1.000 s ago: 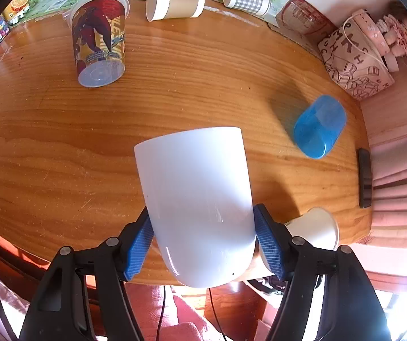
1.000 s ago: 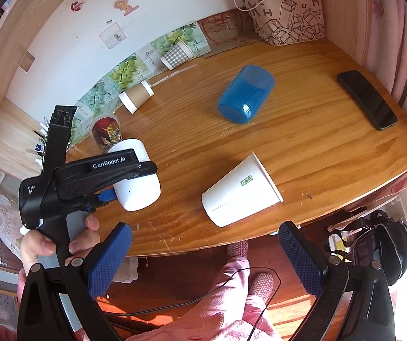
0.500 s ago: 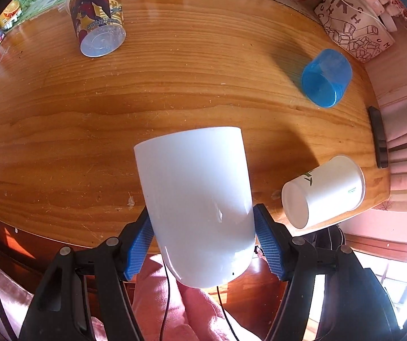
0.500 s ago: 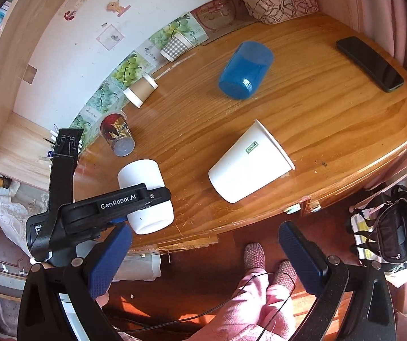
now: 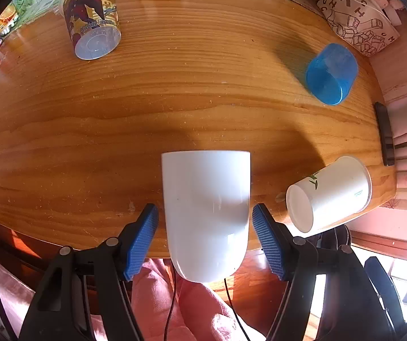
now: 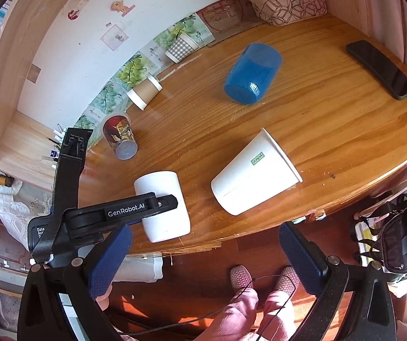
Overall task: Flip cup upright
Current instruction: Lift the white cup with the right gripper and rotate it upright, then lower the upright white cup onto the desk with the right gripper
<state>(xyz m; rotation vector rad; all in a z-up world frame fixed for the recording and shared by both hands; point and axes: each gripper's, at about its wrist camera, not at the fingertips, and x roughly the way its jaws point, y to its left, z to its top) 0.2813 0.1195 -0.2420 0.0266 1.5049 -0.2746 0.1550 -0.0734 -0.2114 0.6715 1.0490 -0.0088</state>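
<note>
A plain white cup (image 5: 206,213) stands at the near edge of the wooden table (image 5: 146,108), its flat end toward the table's far side. My left gripper (image 5: 204,227) is open around it, with a small gap between each blue pad and the cup wall. The right wrist view shows the same cup (image 6: 163,207) under the left gripper's black arm. My right gripper (image 6: 203,253) is open and empty, off the table's front edge above the floor.
A white paper cup (image 6: 256,174) lies on its side to the right of the white cup. A blue cup (image 6: 253,74), a printed plastic cup (image 6: 119,137), a brown cup (image 6: 145,92) and a checked cup (image 6: 182,47) lie further back. A black phone (image 6: 379,69) lies at the right edge.
My left gripper's pads have come apart from the white cup, which now rests at the table's front edge. The right gripper has drawn back a little and stays open.
</note>
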